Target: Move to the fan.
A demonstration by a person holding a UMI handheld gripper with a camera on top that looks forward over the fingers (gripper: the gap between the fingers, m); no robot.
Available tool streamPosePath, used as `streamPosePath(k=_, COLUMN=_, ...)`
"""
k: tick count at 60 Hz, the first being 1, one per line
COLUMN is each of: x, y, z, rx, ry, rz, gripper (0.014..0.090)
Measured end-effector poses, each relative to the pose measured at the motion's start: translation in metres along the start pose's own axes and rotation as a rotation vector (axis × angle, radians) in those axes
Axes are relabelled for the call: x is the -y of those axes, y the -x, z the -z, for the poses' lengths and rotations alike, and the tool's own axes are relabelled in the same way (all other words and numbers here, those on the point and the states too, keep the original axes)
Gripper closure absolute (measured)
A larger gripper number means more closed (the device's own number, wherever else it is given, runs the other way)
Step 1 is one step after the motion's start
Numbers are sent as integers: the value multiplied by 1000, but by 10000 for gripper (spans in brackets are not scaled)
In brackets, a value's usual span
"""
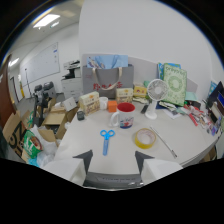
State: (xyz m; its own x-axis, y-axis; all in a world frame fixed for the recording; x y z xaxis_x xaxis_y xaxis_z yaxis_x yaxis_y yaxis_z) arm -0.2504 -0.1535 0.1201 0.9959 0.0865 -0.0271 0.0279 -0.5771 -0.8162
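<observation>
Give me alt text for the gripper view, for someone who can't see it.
The gripper hangs open over a white table, with blue scissors and a yellow tape roll just ahead. Beyond them stands a red-and-white mug, and farther back a small white fan.

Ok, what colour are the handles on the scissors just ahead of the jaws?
Blue. The scissors lie on the white table, clearest in the gripper view.

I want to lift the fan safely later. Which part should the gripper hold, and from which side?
Probably the thin neck under the round head of the fan, coming from the front over the tape roll. It stands upright on a small base; the grille looks too wide. The gripper is open, far short.
</observation>
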Motion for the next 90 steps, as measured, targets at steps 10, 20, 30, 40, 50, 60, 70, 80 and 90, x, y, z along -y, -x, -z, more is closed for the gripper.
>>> streamPosePath(k=10, x=-3, y=-13, z=-3, rx=-1, ry=5, rz=0, gripper=202)
streamPosePath(k=20, x=-9, y=-41, z=-10, rx=-18, ry=23, rz=-1, gripper=205)
streamPosePath(k=30, x=-12, y=-89, z=-22, rx=-35, ry=41, rz=-4, gripper=204)
streamPosePath(k=40, x=-4, y=-136, z=-41, rx=-44, ry=51, rz=4, gripper=207)
streamPosePath(k=50, x=16, y=-170, z=-69, rx=-29, ry=40, rz=19, gripper=210)
streamPosePath(k=60, x=41, y=-187, z=-100, rx=-1, ry=22, rz=33, gripper=206)
streamPosePath(k=70, x=66, y=-197, z=-134, rx=14, ry=2, rz=44, gripper=207)
streamPosePath(k=80, x=86, y=-203, z=-163, rx=15, ry=-10, rz=48, gripper=209)
streamPosePath(k=90, x=101, y=-205, z=-183, rx=9, ry=-25, rz=41, gripper=205)
